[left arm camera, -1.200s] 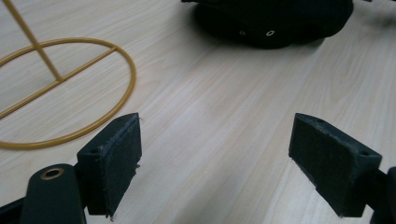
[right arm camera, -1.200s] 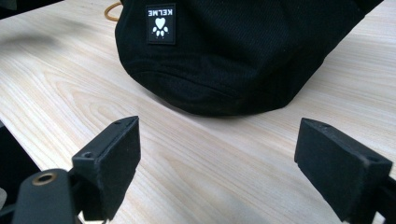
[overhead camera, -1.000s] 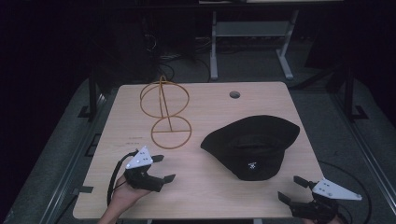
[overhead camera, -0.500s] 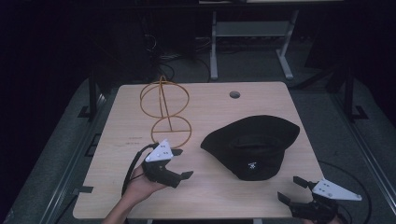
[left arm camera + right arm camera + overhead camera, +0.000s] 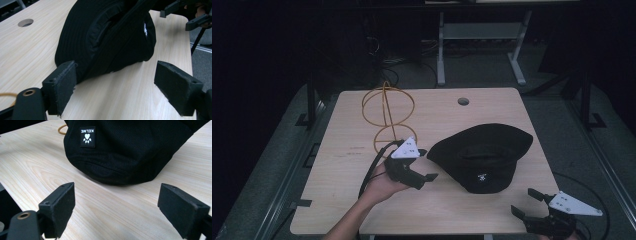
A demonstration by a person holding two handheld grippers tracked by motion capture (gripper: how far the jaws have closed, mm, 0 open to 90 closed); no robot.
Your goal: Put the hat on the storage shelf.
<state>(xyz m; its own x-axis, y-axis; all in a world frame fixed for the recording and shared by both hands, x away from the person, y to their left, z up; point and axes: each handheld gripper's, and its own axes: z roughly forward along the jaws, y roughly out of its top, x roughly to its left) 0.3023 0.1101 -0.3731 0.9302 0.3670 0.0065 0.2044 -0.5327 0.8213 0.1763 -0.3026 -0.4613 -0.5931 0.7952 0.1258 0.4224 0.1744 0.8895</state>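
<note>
my left tool (image 5: pixel 424 165) sits spread beside the black cap (image 5: pixel 484 155); my right tool (image 5: pixel 526 202) is spread at the bench (image 5: pixel 337 200) edge.

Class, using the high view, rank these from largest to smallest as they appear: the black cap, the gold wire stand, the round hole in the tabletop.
1. Black cap
2. Gold wire stand, less wide than the cap
3. Round hole, by far the smallest

High view looks down the table (image 5: pixel 337 200); both gripper views closely share the black hat (image 5: pixel 484 155).
</note>
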